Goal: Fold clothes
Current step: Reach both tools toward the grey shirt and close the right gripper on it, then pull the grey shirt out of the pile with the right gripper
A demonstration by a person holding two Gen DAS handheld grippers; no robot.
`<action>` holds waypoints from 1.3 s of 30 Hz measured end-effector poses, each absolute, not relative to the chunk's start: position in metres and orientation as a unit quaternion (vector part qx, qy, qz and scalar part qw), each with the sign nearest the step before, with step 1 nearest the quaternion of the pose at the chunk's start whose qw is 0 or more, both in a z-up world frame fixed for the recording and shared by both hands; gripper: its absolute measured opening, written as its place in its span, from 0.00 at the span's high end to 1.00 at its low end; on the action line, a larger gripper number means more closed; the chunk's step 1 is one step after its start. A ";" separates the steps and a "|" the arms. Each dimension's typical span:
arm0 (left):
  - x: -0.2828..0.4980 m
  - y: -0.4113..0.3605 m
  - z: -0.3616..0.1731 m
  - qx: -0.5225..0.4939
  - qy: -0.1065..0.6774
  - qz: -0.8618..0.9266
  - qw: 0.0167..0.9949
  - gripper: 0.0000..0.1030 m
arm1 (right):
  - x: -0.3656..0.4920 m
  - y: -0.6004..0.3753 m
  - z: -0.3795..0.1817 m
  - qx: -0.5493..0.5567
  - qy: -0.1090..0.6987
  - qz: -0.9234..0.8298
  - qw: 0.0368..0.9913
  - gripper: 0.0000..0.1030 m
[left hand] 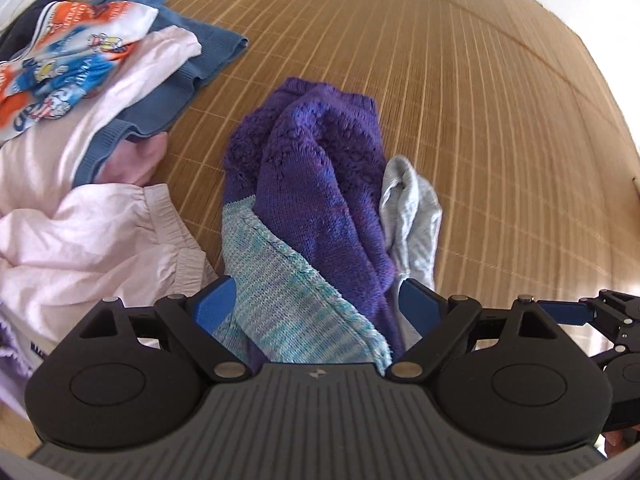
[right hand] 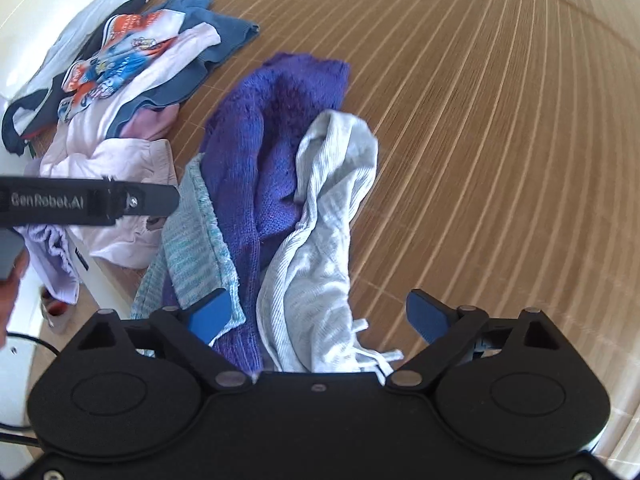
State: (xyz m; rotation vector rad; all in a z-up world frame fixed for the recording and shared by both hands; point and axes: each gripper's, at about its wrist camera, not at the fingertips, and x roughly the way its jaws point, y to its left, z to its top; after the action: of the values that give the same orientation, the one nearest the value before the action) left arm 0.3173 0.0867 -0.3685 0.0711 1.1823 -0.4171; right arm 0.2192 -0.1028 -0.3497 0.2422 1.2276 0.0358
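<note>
Left wrist view: both tongs, left (left hand: 316, 300) and right (right hand: 318, 312), spread wide around the purple sweater (left hand: 320, 168).

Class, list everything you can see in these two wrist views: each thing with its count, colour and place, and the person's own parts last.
Knitted sweater: one, purple with a teal-white band, bunched mid-mat between both grippers.
Grey garment: one, pale grey, beside the sweater's right.
Clothes pile: several, pink, blue, printed orange-white, mat's left.
Bamboo mat: one, tan, beneath everything.
Left gripper: one, black, blue fingers open.
Right gripper: one, black, blue fingers open.
Hand: one, left edge, partly visible.
</note>
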 end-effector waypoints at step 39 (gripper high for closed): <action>0.299 0.049 -0.427 0.175 0.511 -0.214 0.814 0.11 | 0.139 -0.259 -0.364 0.194 0.486 -0.174 0.834 0.86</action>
State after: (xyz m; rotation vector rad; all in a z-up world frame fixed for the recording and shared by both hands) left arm 0.2987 0.0486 -0.4272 0.3725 1.0912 -0.4577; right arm 0.1385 -0.2595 -0.3636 0.4115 1.0289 -0.3677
